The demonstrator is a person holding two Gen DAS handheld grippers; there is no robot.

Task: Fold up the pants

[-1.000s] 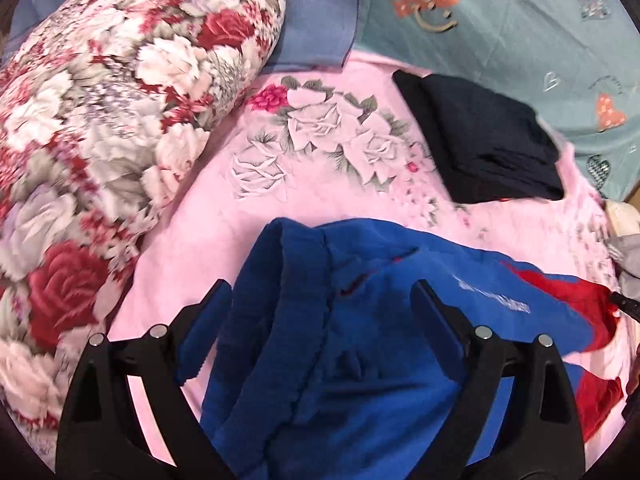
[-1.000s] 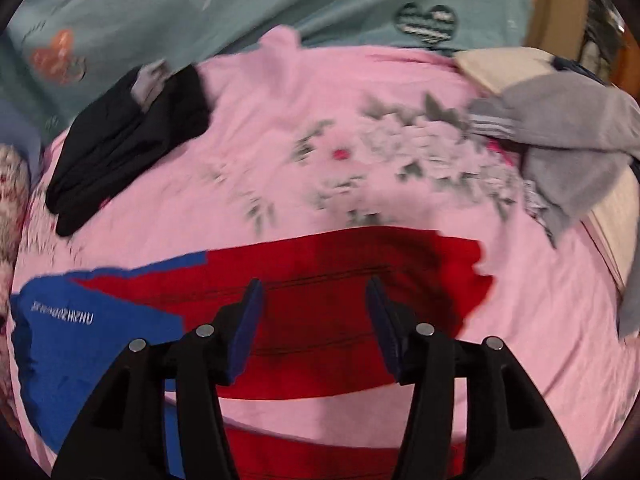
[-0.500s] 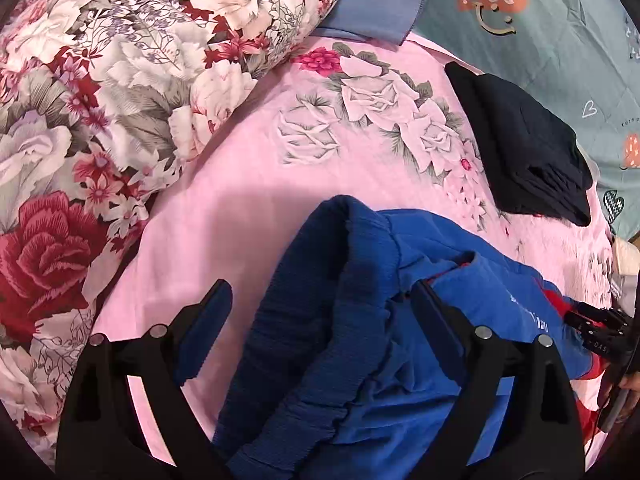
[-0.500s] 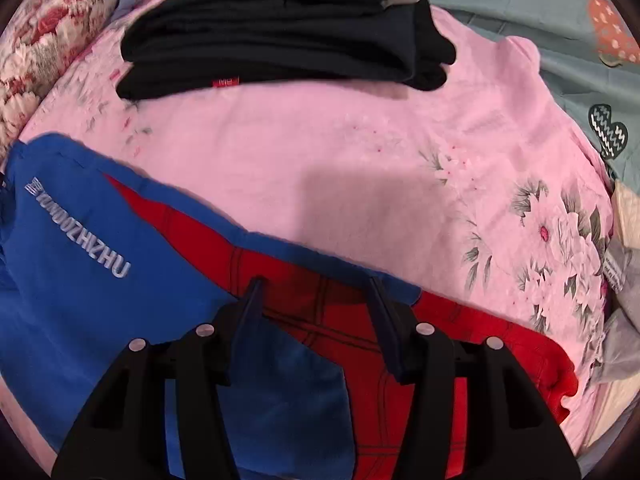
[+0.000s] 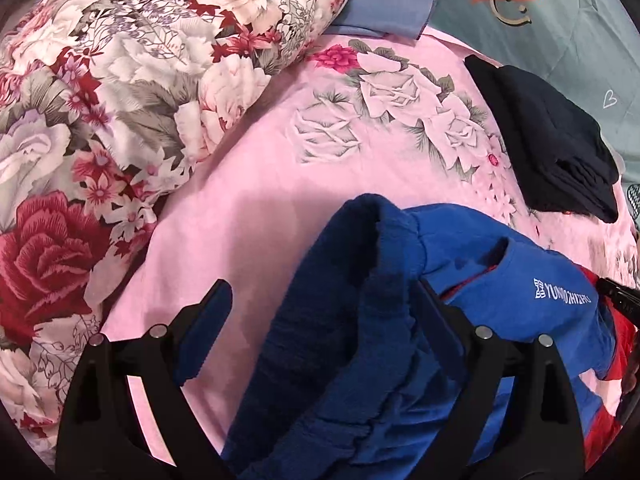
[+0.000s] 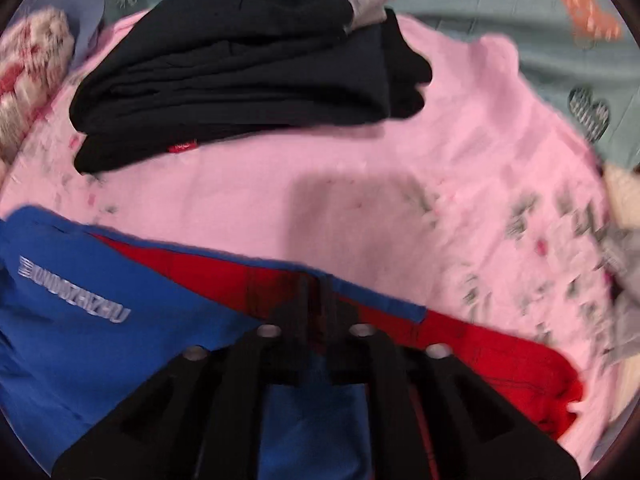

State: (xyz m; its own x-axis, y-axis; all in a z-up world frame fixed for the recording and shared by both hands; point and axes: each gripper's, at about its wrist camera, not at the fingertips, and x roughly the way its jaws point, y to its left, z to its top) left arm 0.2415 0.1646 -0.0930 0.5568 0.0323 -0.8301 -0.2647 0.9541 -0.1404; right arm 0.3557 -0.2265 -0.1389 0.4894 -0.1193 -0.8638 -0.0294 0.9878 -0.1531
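Observation:
The blue and red pants (image 5: 520, 300) lie crumpled on the pink floral sheet (image 5: 260, 200). My left gripper (image 5: 320, 312) points down over their dark blue waistband, jaws wide open, the bunched band lying against the right finger (image 5: 436, 320). In the right wrist view the pants (image 6: 100, 280) spread across the lower half, white lettering on the blue part. My right gripper (image 6: 316, 296) is at the far edge of a red leg, its jaws closing and almost together, with red fabric pinched between them. Its tip (image 5: 618, 300) shows at the right edge of the left wrist view.
A folded black garment (image 6: 240, 60) lies on the sheet beyond the pants, also at the right (image 5: 560, 152). A big floral pillow (image 5: 100, 120) fills the left. A teal quilt (image 5: 560, 20) lies behind. Grey clothing (image 6: 624, 260) sits at the right edge.
My right gripper swept left along the red leg to its far edge and its jaws closed on the fabric. The left gripper sank slightly over the waistband, still open.

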